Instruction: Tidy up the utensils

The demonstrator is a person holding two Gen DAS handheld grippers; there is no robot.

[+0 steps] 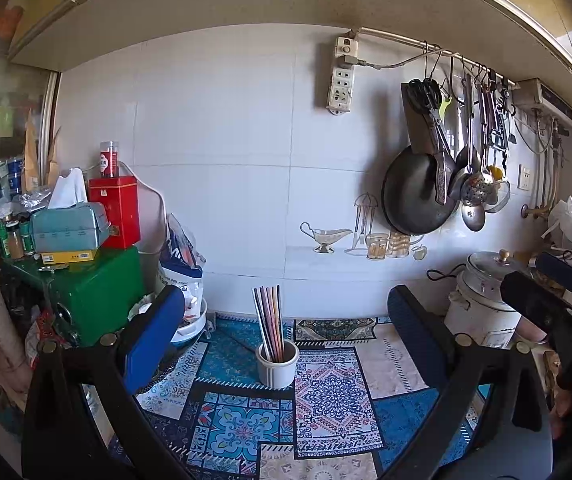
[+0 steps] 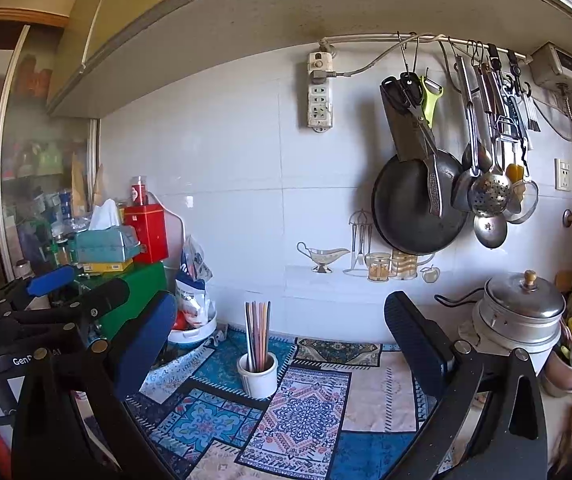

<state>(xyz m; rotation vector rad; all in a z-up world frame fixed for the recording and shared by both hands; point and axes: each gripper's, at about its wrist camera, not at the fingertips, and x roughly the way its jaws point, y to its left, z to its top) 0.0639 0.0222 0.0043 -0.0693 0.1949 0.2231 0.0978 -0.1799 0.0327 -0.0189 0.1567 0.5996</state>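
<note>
A white ceramic cup [image 1: 277,365] stands upright on the patterned cloth [image 1: 325,400] near the tiled wall, with several coloured chopsticks [image 1: 269,322] standing in it. It also shows in the right wrist view [image 2: 258,374], with the chopsticks [image 2: 258,334]. My left gripper [image 1: 286,340] is open and empty, its blue-padded fingers either side of the cup, well short of it. My right gripper [image 2: 282,344] is open and empty, with the cup between its fingers and farther away. The left gripper shows at the left in the right wrist view [image 2: 78,296].
A black pan [image 1: 417,196], ladles and a skimmer [image 2: 489,190] hang from a rail on the wall at right. A metal pot with a lid [image 2: 519,308] stands at right. A green box [image 1: 98,292], a red tin [image 1: 116,210] and a tissue pack [image 1: 68,226] are stacked at left.
</note>
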